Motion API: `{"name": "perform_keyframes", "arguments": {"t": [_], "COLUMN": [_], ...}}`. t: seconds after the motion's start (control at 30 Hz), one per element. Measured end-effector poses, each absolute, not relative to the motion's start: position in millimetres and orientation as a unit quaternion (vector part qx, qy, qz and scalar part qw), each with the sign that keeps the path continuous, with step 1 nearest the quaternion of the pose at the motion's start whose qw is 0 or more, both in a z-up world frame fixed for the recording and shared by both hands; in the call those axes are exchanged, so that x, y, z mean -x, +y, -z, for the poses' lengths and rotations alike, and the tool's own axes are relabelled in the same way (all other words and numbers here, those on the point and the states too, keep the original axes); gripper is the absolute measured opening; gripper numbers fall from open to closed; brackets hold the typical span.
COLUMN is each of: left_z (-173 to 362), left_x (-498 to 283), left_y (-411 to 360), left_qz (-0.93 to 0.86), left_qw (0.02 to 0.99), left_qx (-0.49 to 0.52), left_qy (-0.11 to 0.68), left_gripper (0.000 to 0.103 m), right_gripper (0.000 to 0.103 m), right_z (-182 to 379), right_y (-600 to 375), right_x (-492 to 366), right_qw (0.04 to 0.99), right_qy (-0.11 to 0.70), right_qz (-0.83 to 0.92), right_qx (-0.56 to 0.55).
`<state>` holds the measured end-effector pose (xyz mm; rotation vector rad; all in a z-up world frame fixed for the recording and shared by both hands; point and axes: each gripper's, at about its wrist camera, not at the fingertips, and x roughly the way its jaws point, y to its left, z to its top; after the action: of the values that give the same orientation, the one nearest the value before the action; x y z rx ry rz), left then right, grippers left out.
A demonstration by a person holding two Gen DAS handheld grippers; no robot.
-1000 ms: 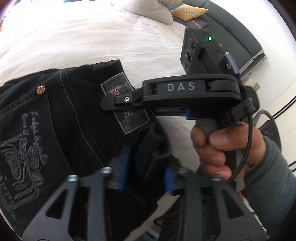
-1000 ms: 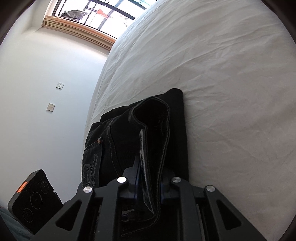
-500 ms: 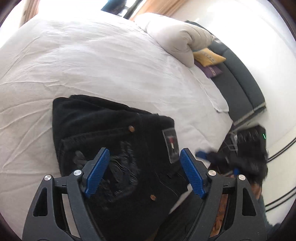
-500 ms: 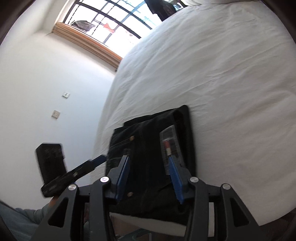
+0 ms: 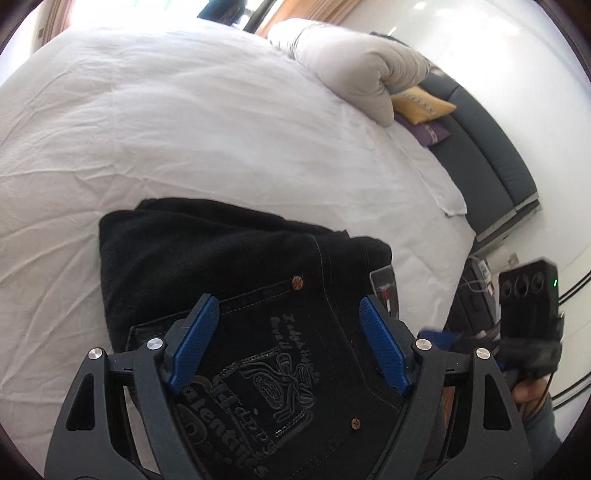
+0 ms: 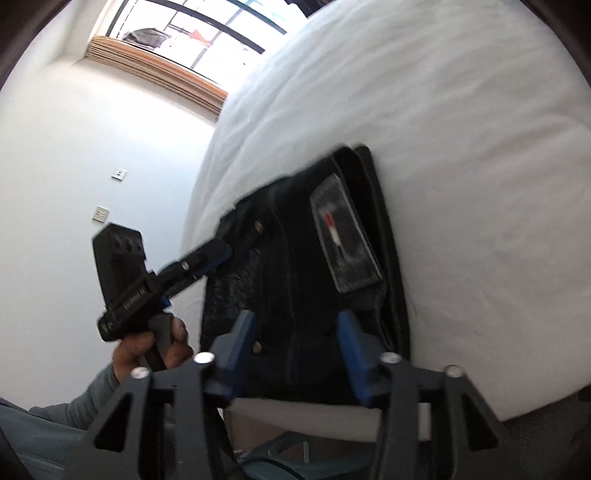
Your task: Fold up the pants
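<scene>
The black pants (image 5: 229, 266) lie folded into a compact stack at the near edge of the white bed (image 5: 192, 122), back pocket embroidery and a grey waist patch facing up. They also show in the right wrist view (image 6: 295, 266), with the patch (image 6: 343, 247) on top. My left gripper (image 5: 291, 343) is open and empty, hovering just above the pocket. My right gripper (image 6: 295, 343) is open and empty, above the stack's near edge. The left gripper (image 6: 218, 258) shows in the right wrist view with its tips over the stack's left side.
A beige rolled duvet (image 5: 354, 70) lies at the bed's far end, with a yellow cushion (image 5: 421, 107) and a purple one on a grey sofa (image 5: 491, 147) beyond. A white wall (image 6: 74, 147) with sockets and a window (image 6: 192, 33) flank the bed.
Both grippers let go of the pants and opened, then drew back toward the bed's near edge. The folded stack now rests flat on the bed.
</scene>
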<state>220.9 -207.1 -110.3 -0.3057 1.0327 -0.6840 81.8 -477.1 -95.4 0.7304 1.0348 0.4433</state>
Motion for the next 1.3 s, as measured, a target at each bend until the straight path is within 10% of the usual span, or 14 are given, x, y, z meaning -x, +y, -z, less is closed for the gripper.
{"name": "perform_keyframes", "arguments": {"t": [0.37,0.63,1.03,1.3], "left_z": [136.2,101.0,152.2,152.2], "left_x": [-183.0,-168.3,-180.0,-181.6], "left_y": [-220.0,-165.0,-137.1,-160.0], "left_qz": [0.316,0.298,0.268,0.261], "left_qw": [0.834,0.824,0.752,0.753], "left_qx": [0.062,0.147,0.208,0.163], "left_qy": [0.448,0.458,0.565,0.582], "left_gripper": [0.078,0.078,0.078,0.049], "right_gripper": [0.058,0.080,0.080,0.043], "right_z": [146.5,103.3,152.8,152.5], "right_y": [-499.5,-514.4,-489.5,-470.9], "right_x": [-181.6,-130.0,-134.0,-152.4], "right_qw": [0.768,0.803,0.758,0.762], "right_qy": [0.489,0.463,0.522,0.552], "right_qz": [-0.157,-0.151,-0.163,-0.154], "right_qx": [-0.383,-0.344,-0.356,-0.303]}}
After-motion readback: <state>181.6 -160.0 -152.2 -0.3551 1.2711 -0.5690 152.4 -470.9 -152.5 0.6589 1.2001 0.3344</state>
